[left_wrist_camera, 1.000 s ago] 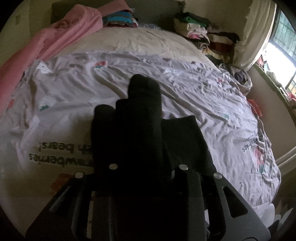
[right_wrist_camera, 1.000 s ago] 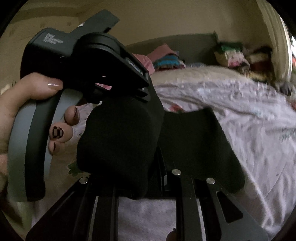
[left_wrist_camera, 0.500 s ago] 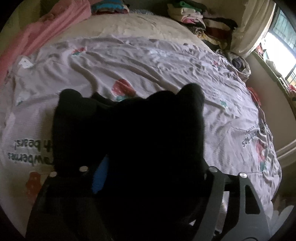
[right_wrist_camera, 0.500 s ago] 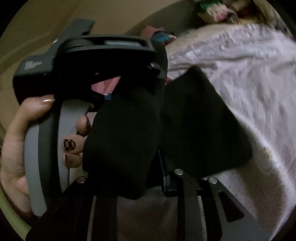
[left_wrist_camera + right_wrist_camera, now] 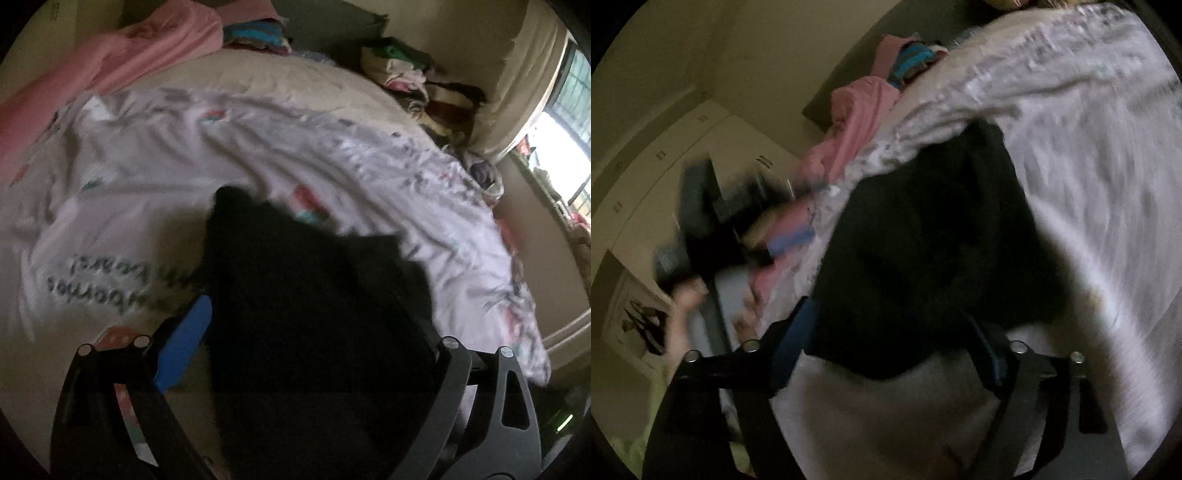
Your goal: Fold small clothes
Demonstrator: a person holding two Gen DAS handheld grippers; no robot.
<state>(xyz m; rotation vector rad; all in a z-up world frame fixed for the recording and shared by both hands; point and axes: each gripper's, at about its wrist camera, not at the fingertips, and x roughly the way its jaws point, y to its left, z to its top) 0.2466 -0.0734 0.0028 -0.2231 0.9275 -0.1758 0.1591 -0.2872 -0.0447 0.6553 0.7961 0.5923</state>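
A small black garment (image 5: 317, 310) lies on the pale printed bedsheet (image 5: 258, 147); it also shows in the right wrist view (image 5: 923, 258). My left gripper (image 5: 295, 332) is open, its jaws spread wide on either side of the garment, with a blue pad (image 5: 184, 339) bare on the left finger. My right gripper (image 5: 894, 332) is open too, its blue-padded fingers (image 5: 794, 339) apart at the garment's near edge. The left gripper and the hand on it show blurred at the left of the right wrist view (image 5: 713, 229).
A pink blanket (image 5: 122, 59) lies along the bed's far left. Piles of folded clothes (image 5: 413, 77) sit at the head of the bed. A curtain and window (image 5: 554, 110) are at the right. A wardrobe (image 5: 665, 177) stands beyond the bed's left side.
Both grippers have opened and let go of the black garment, which now lies on the sheet. The left gripper has drawn away from the right one; both views are motion-blurred.
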